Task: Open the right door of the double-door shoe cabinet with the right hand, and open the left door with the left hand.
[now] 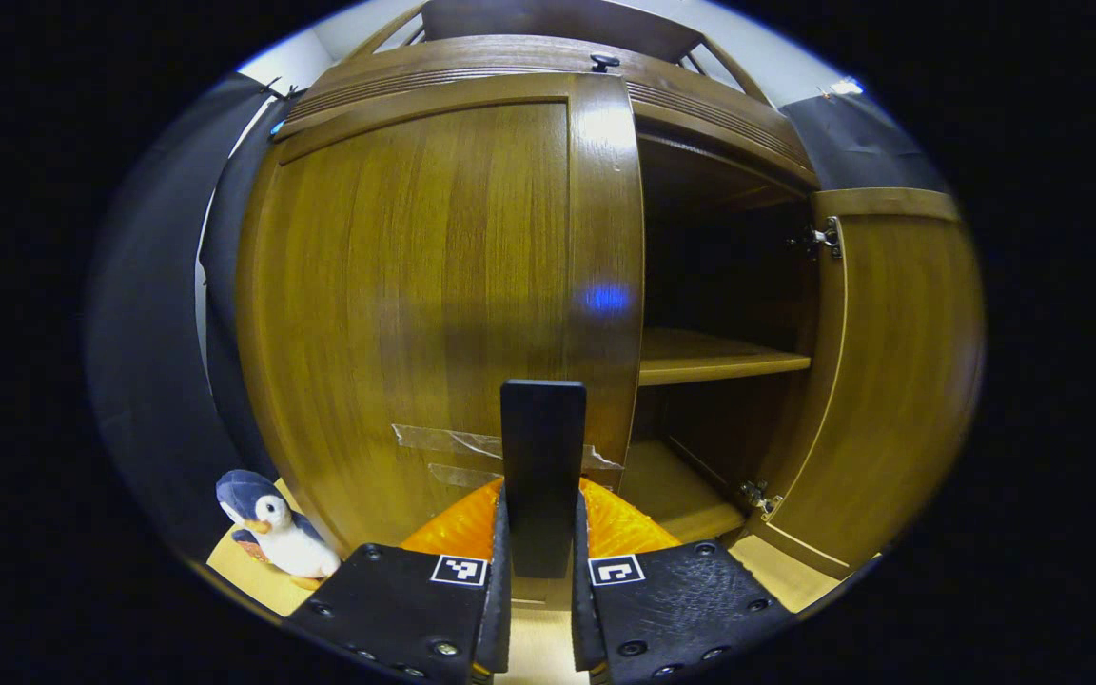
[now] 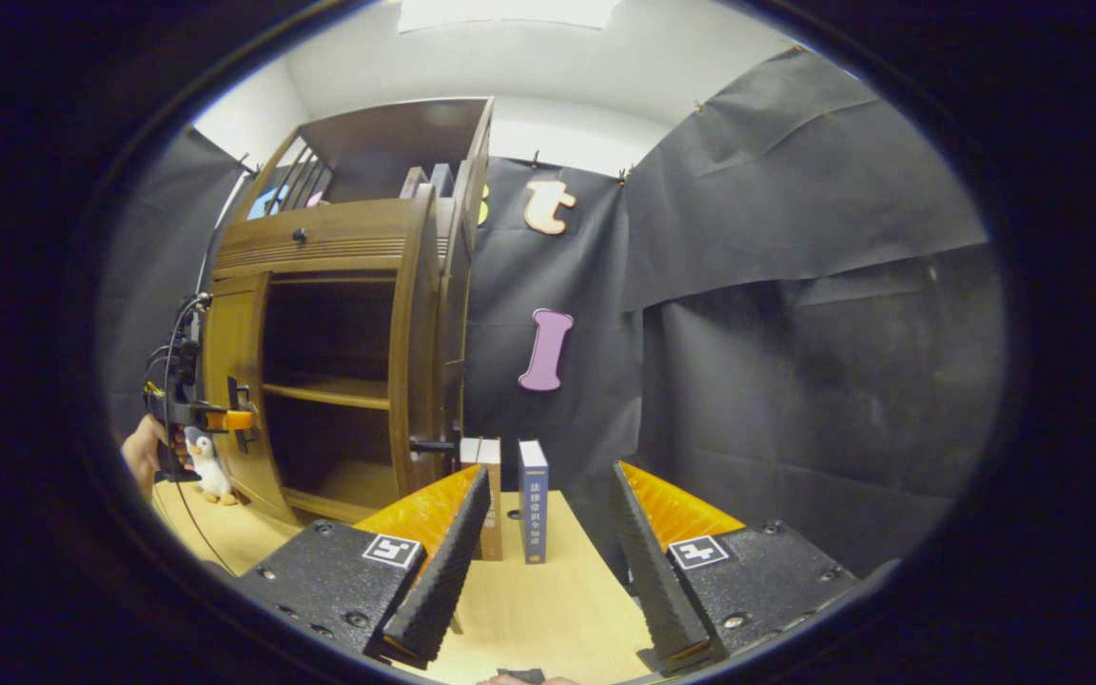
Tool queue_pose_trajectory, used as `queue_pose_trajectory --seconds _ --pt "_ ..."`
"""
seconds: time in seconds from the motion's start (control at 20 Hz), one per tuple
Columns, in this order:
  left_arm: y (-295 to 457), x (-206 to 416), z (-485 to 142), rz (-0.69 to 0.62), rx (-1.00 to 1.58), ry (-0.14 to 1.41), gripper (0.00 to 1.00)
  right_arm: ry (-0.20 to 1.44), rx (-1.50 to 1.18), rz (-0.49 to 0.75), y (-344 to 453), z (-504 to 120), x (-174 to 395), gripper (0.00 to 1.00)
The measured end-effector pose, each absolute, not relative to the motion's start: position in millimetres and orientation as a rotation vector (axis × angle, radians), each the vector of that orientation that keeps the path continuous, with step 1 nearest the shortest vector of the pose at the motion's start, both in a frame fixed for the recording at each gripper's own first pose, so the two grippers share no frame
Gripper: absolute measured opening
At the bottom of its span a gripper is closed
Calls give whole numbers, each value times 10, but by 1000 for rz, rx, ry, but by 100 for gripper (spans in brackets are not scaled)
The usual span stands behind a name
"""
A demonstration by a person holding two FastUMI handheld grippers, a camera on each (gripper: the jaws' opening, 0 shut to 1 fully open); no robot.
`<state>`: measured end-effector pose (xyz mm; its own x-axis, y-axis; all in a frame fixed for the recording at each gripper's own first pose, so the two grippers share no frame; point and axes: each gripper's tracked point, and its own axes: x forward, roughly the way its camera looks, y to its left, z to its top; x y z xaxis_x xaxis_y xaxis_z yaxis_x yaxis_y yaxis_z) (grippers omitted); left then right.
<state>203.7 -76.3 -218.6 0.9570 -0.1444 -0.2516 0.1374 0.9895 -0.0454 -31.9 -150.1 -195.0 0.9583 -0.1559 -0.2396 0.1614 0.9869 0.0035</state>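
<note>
right door open, left door's handle in the jaws

the shoe cabinet [image 2: 339,362] stands on the pale worktop [image 2: 548,590] against the booth's black wall. its right door [image 1: 890,381] hangs swung wide on its hinges, baring a dark interior with one shelf [image 1: 719,362] across the middle. so the first half of the task looks done. the left door [image 1: 434,304] lies flush in its frame.

the left gripper [image 1: 540,533] is at that door's inner edge, its jaws clenched on the dark upright handle [image 1: 542,447], one finger pressing each side. the right gripper view shows the same tool from afar, held by a hand [image 2: 142,449] at the cabinet's left front. the right gripper [image 2: 548,571] hangs well apart from the cabinet with its jaws released and nothing between them, facing two upright books [image 2: 510,514] on the worktop.

the step in hand is the left door, gripped but not yet swung. the next move, as i judge it, calls for a pull that curves outward and toward the hinge side, keeping the grip square so the narrow handle does not slip out.

room is fair: open worktop lies before the door. a plush penguin [image 1: 272,528] sits near the cabinet's left corner, close to where the door's arc may end, so the swing could brush it.
</note>
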Motion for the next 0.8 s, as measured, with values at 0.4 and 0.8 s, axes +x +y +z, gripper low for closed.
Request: queue_pose_trajectory --seconds 0.4,0.8 --pt "-523 1559 -2126 -143 -14 233 24 226 1 -110 -1168 -1851 -423 81" --pt "-113 1070 -2087 -94 -23 225 24 209 -8 -51 -818 -1804 -468 81"
